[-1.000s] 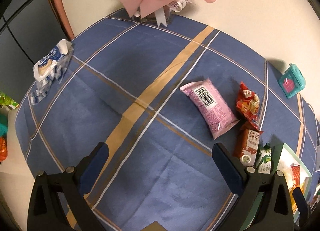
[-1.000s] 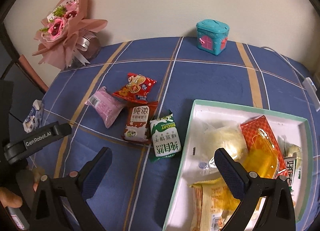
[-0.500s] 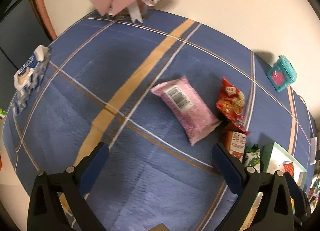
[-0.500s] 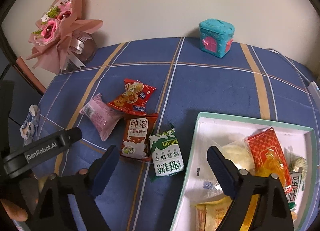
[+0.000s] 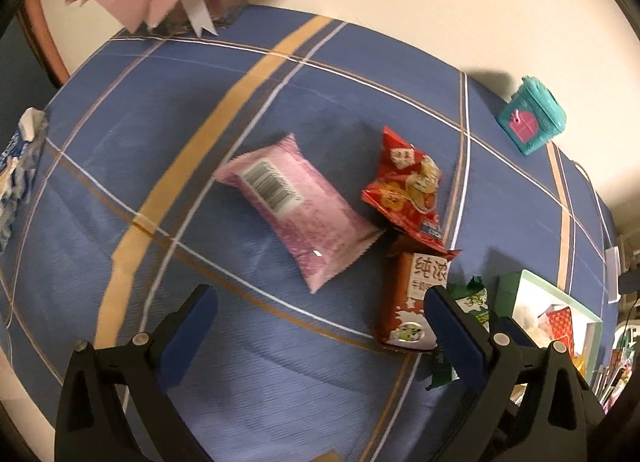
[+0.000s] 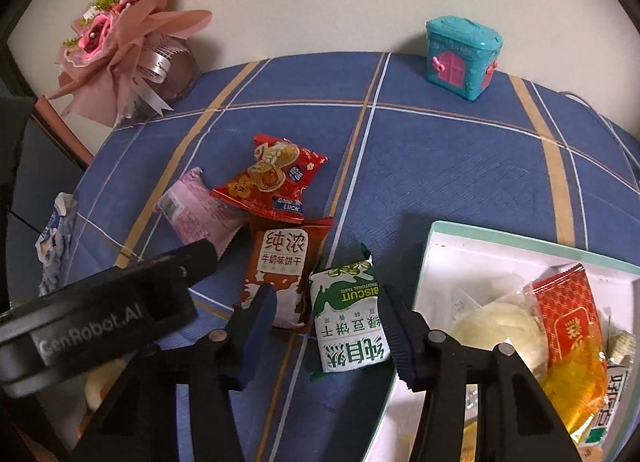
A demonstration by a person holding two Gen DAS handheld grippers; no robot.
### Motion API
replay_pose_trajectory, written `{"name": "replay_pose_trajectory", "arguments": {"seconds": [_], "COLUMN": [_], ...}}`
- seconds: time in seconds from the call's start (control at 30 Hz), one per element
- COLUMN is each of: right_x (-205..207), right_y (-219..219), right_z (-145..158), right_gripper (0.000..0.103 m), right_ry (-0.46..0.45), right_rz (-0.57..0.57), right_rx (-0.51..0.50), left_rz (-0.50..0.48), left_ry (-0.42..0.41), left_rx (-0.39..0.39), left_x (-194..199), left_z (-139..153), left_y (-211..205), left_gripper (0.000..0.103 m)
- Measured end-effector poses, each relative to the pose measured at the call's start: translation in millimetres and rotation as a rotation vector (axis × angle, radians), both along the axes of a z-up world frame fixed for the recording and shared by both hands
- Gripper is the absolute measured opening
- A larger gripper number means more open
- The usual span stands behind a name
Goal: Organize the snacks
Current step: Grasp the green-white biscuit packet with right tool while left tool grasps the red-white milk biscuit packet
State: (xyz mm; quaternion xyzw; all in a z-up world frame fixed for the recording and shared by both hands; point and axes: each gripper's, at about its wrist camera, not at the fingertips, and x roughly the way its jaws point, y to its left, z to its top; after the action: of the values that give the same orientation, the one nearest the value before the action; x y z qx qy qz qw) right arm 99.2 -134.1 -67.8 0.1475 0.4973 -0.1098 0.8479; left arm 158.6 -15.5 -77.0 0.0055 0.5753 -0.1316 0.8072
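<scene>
The green biscuit packet (image 6: pixel 350 318) lies flat on the blue checked tablecloth (image 6: pixel 440 166) right between the fingers of my right gripper (image 6: pixel 328 332). Those jaws have just been closing around it, yet a gap shows on each side, so the pads are not pressing on the packet. Just beyond my left finger lies the brown milk biscuit packet (image 6: pixel 282 274), its edge touching the green one. Farther ahead, a red snack bag (image 6: pixel 270 180) overlaps the top of the brown packet, and to its left a pink packet (image 6: pixel 196 212) lies with its barcode side up. To the right of my right gripper stands the white box (image 6: pixel 434 246) with a green rim, holding several snacks, among them a red-and-orange pouch (image 6: pixel 568 326) and a pale wrapped bun (image 6: pixel 500 326).

My left gripper (image 5: pixel 320 328) hangs above the cloth with its jaws wide apart and nothing between them. The pink packet (image 5: pixel 296 206) lies just ahead of it, and the brown packet (image 5: pixel 412 294) sits by its right finger. In the right wrist view, the left gripper's black body crosses the lower left corner.

At the far edge of the table, against the wall, stand a teal house-shaped box (image 6: pixel 462 56) and a pink bouquet (image 6: pixel 120 46). A blue-and-white wrapper (image 6: pixel 54 238) lies at the far left edge.
</scene>
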Motion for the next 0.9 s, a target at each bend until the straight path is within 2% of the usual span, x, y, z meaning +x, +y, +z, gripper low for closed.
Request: {"name": "replay_pose_trajectory", "arguments": {"seconds": [0.07,0.27,0.4,0.5,0.63,0.9], "right_x": [1.9,4.5,4.6,6.3,6.8,7.0], "right_y": [-1.8,-6.5,-6.7,-4.8,-3.5,-3.3], "right_z": [-3.6,-10.8,-12.1,-13.9,-15.1,-17.2], "right_gripper": [0.056,0.047,0.047,0.043,0.043,0.043], "right_ry": [0.007,0.030,0.033,0.042,0.047,0.053], "right_rz": [-0.003,-0.004,0.009,0.020,0.031,0.035], "right_rx": [0.003,-0.010,-0.007,-0.013,-0.015,0.001], "left_rz": [-0.007,-0.046,-0.073,-0.093,-0.118,-0.143], "left_ry": [0.005,0.009,0.009,0.015,0.019,0.020], "left_rx": [-0.003,-0.008,0.011,0.014,0.030,0.004], "left_x": [1.0,1.1,0.6,0.1,-1.2,-1.5], "left_z": [-2.5,-5.3,-9.1,-12.3,-16.6,-17.7], "left_y": [-4.6,-20.6,-32.9,-40.9,-50.6,-56.9], "left_gripper": [0.103,0.102,0.101,0.094,0.077,0.066]}}
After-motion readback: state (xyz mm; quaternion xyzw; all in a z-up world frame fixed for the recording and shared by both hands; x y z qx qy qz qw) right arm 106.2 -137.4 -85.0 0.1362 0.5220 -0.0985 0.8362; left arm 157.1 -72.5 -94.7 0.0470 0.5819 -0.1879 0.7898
